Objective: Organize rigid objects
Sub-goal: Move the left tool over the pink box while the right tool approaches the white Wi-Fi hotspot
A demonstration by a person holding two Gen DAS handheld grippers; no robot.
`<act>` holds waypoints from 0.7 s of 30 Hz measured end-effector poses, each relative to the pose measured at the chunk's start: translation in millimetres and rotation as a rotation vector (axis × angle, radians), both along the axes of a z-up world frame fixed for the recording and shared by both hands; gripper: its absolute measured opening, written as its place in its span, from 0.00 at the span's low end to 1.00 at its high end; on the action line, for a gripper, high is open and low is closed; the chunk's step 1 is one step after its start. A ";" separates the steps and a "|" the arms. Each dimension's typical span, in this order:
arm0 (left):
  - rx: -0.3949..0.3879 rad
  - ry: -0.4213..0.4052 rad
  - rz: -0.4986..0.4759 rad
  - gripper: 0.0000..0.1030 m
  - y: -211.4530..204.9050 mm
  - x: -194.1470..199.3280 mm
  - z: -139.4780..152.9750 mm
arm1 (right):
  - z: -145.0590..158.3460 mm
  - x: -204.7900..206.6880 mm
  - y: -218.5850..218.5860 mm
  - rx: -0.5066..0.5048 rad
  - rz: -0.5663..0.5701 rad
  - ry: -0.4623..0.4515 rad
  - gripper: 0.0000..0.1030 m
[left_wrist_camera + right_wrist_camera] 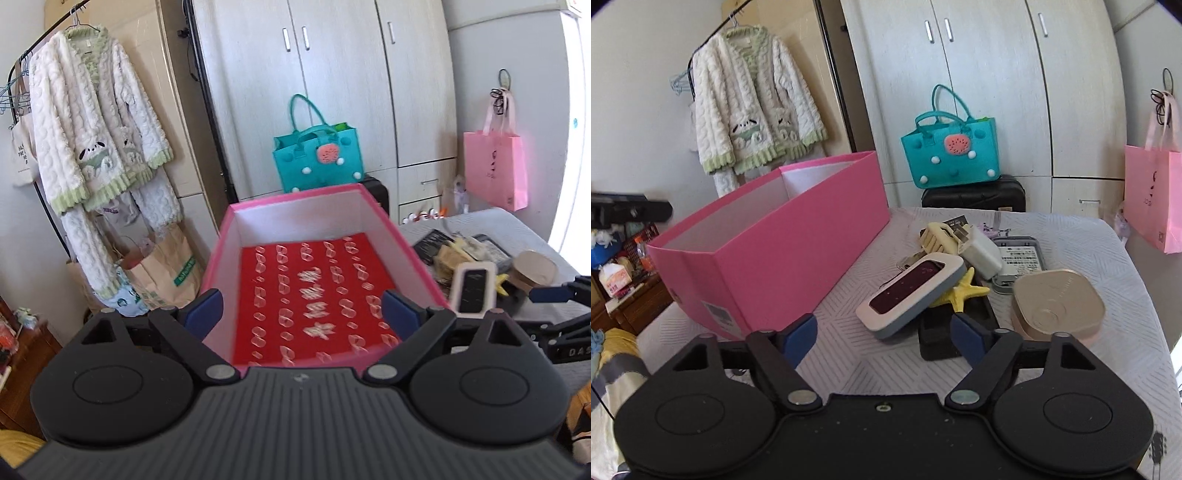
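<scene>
Above the pink box [325, 280], seen from the left wrist, the left tool [303, 313] hangs tilted downward with its blue-padded jaws spread wide, nothing between them but the box's red patterned floor. The box runs lengthwise away from the camera toward the white wardrobe [332, 92]. Just right of the box a pile of small items [480, 269] lies on the grey patterned bench cover [517, 229], the right tool's blue fingertip [550, 294] reaching in beyond it.

From the right wrist, the right tool [886, 334] angles down at the pile right of the box [768, 251], jaws open and gripping nothing. A white-and-grey case [912, 291] lies slanted nearest it, long axis running toward the box, atop a yellow starfish [964, 291]; a square tan tin [1056, 306] sits farther right. A teal bag [955, 155] stands behind, before the wardrobe.
</scene>
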State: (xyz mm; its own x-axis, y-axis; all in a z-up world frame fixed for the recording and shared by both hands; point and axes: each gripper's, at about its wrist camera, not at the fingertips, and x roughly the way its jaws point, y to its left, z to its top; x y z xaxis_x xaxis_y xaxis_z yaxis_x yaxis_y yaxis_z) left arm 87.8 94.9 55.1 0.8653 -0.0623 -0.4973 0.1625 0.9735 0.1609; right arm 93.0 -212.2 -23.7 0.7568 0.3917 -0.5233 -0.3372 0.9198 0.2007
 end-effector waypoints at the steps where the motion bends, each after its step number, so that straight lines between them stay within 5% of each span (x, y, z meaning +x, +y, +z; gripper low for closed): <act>1: 0.000 0.006 0.003 0.90 5.8 7.4 4.3 | -1.4 5.9 3.6 -0.011 0.001 0.004 0.77; 11: 0.038 0.169 0.077 0.83 48.0 100.4 6.5 | -12.1 41.9 20.6 -0.069 -0.128 0.031 0.77; 15: -0.002 0.271 0.078 0.61 61.1 130.3 -8.8 | -17.4 47.4 35.2 -0.127 -0.106 0.036 0.75; 18: -0.018 0.295 0.081 0.60 66.3 142.1 -22.5 | -18.0 48.1 39.1 -0.180 -0.113 -0.002 0.55; 21: 0.012 0.312 0.077 0.48 65.8 149.7 -36.0 | -11.5 50.2 28.2 -0.130 -0.119 -0.007 0.35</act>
State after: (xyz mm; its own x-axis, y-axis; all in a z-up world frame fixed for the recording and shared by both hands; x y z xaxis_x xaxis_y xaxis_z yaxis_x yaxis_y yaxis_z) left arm 237.6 160.6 19.0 0.6731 0.0053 -0.7395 0.1315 0.9832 0.1267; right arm 143.2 -184.0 -35.2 0.7973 0.2284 -0.5587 -0.2253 0.9714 0.0756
